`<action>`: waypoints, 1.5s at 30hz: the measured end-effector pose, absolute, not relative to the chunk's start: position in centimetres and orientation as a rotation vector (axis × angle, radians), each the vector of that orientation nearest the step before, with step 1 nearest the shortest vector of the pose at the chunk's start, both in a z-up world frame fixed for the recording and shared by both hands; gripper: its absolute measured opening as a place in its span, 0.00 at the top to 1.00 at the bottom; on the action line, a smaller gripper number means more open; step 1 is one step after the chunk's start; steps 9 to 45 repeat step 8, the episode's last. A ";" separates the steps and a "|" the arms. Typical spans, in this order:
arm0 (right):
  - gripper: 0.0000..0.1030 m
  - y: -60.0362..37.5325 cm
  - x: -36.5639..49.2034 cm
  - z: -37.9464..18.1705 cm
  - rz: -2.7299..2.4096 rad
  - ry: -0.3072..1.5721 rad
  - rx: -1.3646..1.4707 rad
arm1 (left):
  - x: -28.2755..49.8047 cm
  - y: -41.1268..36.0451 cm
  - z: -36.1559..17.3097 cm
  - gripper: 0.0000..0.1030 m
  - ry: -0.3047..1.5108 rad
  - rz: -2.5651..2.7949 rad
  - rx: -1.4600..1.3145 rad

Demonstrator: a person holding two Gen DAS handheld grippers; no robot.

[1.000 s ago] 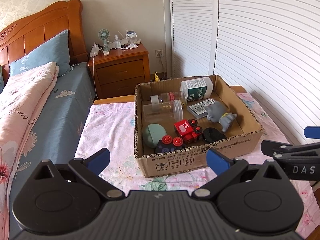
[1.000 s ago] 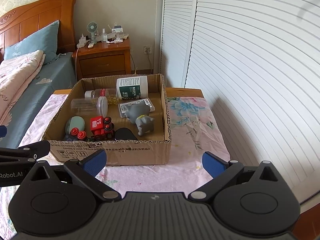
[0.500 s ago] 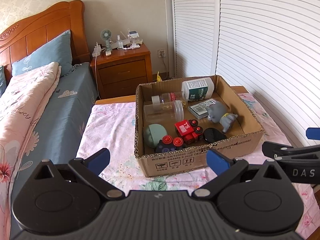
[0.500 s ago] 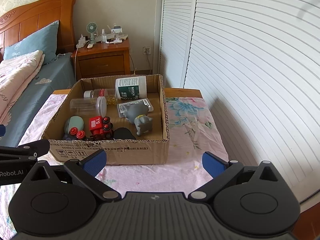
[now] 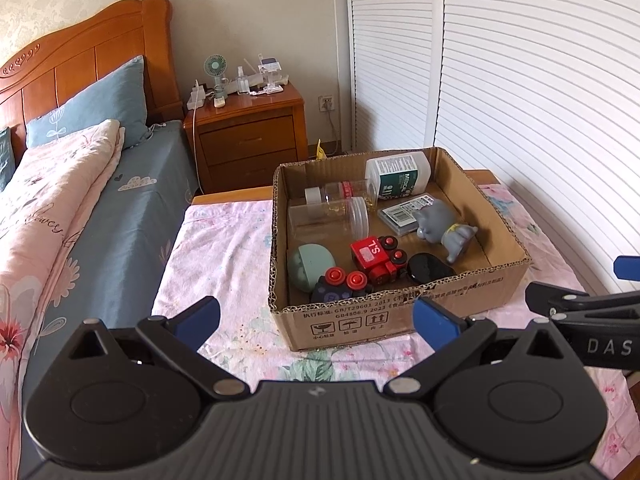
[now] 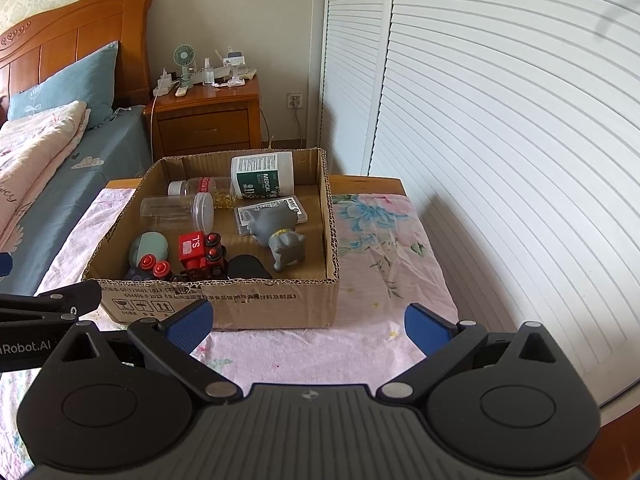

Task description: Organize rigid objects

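Both hand-held grippers are hovering short of the cardboard box (image 5: 400, 320), which is sitting on the cloth-covered table (image 5: 224, 248). The left hand-held gripper (image 5: 316, 316) is standing wide open and holding nothing; the right hand-held gripper (image 6: 306, 322) is likewise spread wide and empty.

All the loose items are lying inside the box, straight ahead of both tools. The red toy train (image 5: 378, 256) is lying near the front wall, its long axis running obliquely toward the back. The grey animal figure (image 6: 280, 236) is lying toward the right wall, so the right tool appears nearer to it. The clear jar (image 5: 328, 220) is lying on its side, long axis crosswise, closer to the left tool.
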State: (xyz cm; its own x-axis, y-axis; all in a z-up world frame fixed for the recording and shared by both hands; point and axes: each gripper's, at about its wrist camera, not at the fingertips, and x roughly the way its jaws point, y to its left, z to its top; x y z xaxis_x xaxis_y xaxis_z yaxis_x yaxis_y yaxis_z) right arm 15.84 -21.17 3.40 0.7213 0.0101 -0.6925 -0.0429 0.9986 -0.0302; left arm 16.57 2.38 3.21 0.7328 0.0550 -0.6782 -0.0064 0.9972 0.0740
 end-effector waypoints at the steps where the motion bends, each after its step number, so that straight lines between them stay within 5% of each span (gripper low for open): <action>1: 0.00 -21.2 15.8 3.4 0.029 0.765 -0.046 | 16.6 2.4 3.2 0.01 0.748 0.034 0.069; 45: 0.00 -21.1 15.9 3.4 0.028 0.764 -0.046 | 16.7 2.4 3.1 0.01 0.752 0.032 0.064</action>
